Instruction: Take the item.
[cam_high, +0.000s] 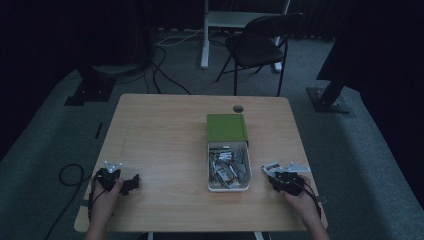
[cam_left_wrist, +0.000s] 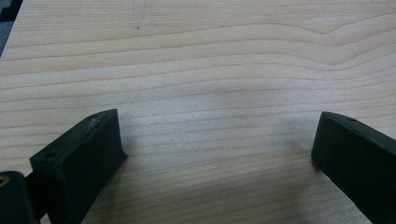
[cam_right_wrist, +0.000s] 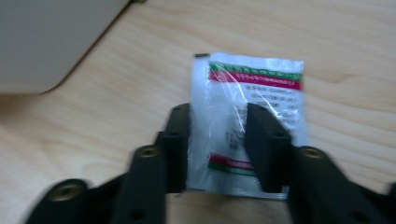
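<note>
A small clear packet (cam_right_wrist: 254, 77) with red and green print lies flat on the wooden table (cam_high: 165, 135), to the right of the white box. My right gripper (cam_right_wrist: 217, 116) sits low over it. Its jaws stand apart on either side of the packet's near half, and the pads do not press on it. In the high view the packet (cam_high: 271, 167) shows just past the right gripper (cam_high: 275, 176) at the table's near right. My left gripper (cam_high: 132, 183) rests at the near left, and its jaws (cam_left_wrist: 217, 126) are wide apart over bare wood.
A white box (cam_high: 228, 188) holding several similar packets (cam_high: 227, 165) stands mid-table, its green lid (cam_high: 226, 127) open behind it. The box's wall (cam_right_wrist: 42, 42) is close on the left in the right gripper view. A chair (cam_high: 260, 42) stands beyond the table.
</note>
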